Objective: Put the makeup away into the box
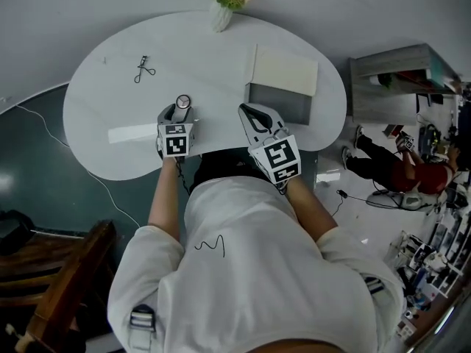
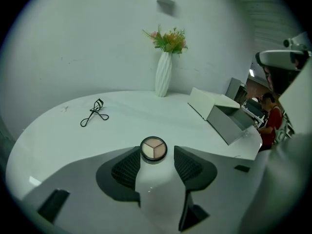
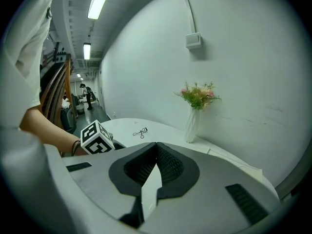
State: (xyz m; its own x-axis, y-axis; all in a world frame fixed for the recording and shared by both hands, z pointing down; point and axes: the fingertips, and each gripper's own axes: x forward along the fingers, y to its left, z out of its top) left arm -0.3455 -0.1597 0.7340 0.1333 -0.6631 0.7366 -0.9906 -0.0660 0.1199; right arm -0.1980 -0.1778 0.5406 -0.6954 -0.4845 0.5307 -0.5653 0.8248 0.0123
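A round eyeshadow compact [image 1: 182, 102] [image 2: 153, 148] lies on the white table [image 1: 110, 101] right at the tips of my left gripper [image 1: 176, 113] [image 2: 156, 151]. The jaws stand open on either side of it, and the pads [image 2: 129, 167] do not press on it. To its right, my right gripper [image 1: 248, 114] [image 3: 156, 146] hovers near the table's front edge, shut and empty. Just beyond it is the open grey box [image 1: 280, 100] [image 2: 229, 123], its white lid [image 1: 285, 70] folded back. A black eyelash curler [image 1: 144, 69] [image 2: 94, 113] [image 3: 140, 132] lies far left.
A white vase of flowers [image 1: 221, 12] [image 2: 164, 74] [image 3: 191, 126] stands at the table's far edge by the wall. A grey shelf unit [image 1: 397, 68] and a person in red [image 1: 412, 173] are to the right. A wooden chair [image 1: 59, 285] is at my left.
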